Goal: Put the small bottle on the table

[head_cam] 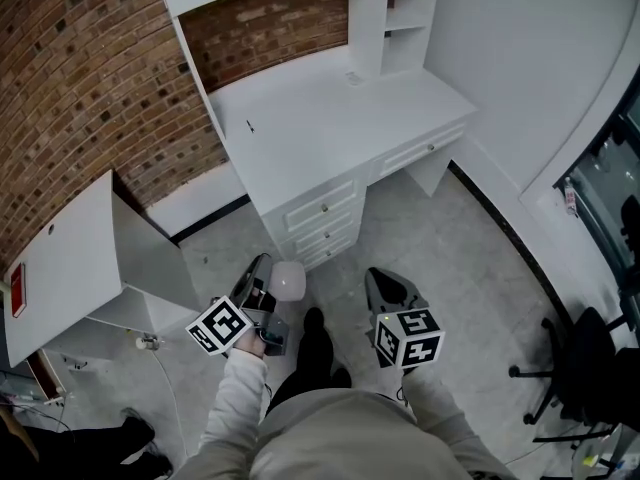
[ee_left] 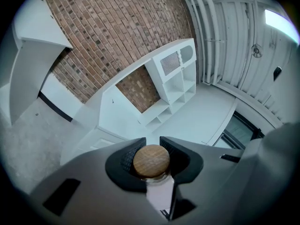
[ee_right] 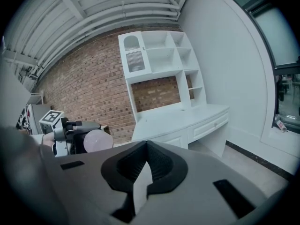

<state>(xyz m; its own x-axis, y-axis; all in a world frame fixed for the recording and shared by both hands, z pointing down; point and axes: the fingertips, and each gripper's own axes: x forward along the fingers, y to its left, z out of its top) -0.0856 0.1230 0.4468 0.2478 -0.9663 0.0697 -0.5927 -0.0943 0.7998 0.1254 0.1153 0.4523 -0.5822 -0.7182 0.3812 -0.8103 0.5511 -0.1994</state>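
Brick-walled room with a white table point(head_cam: 330, 118) against the wall, well ahead of the standing person, whose right gripper point(ee_right: 146, 146) is pressed together and empty, while the left gripper point(ee_left: 152, 142) pinches the small bottle point(ee_left: 151, 161) below its wooden stopper, in the air; setting it down is still to do

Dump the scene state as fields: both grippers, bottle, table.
left gripper: jaws shut on small bottle
small bottle: wooden stopper, pale body, held in the air
right gripper: jaws together, nothing between them
table: white, with drawers, against brick wall, in front of the person
task state: bottle not yet on table
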